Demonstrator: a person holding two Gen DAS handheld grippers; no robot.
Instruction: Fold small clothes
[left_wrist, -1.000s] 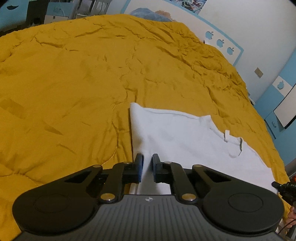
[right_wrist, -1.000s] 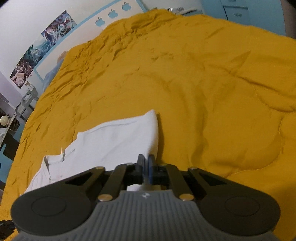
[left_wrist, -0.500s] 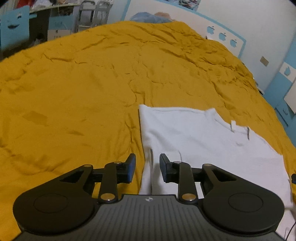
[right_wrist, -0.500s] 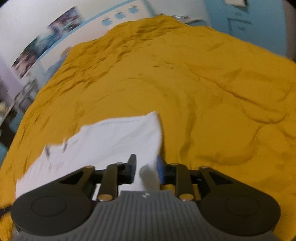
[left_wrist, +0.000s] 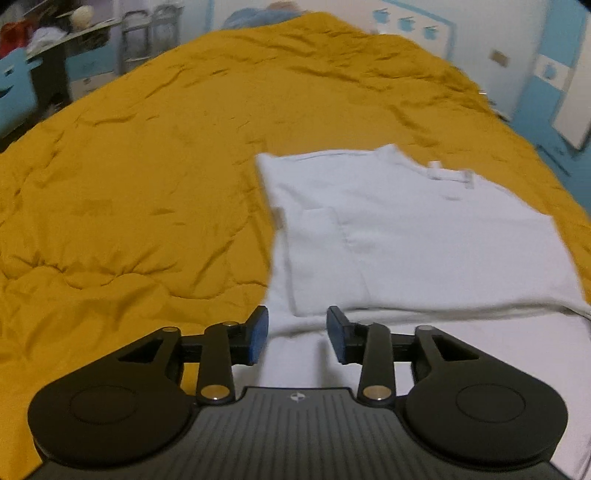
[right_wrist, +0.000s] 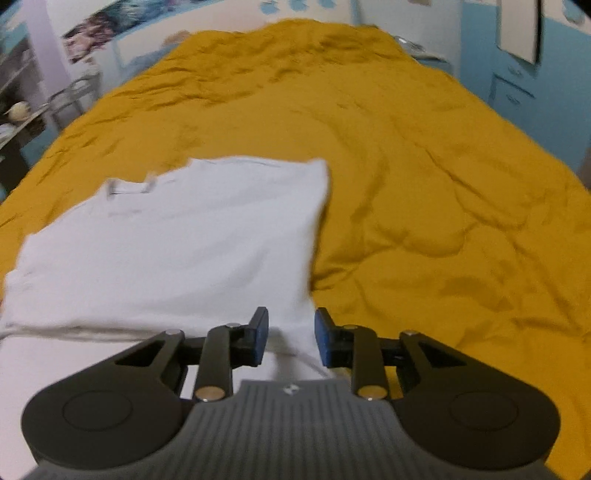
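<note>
A white T-shirt (left_wrist: 413, 236) lies on the mustard-yellow bedspread (left_wrist: 140, 177), its lower part folded up over itself, the collar with its tag at the far side. It also shows in the right wrist view (right_wrist: 177, 240). My left gripper (left_wrist: 297, 334) is open and empty above the shirt's near left edge. My right gripper (right_wrist: 290, 334) is open and empty above the shirt's near right edge. Both views are slightly blurred.
The bedspread (right_wrist: 443, 184) is wrinkled and covers the whole bed. Shelves and a metal rack (left_wrist: 147, 33) stand beyond the far left corner. Blue cabinets (right_wrist: 524, 99) and a wall stand at the right side of the bed.
Both grippers have opened and let go of the shirt. They have pulled back and risen, so more of the folded shirt shows.
</note>
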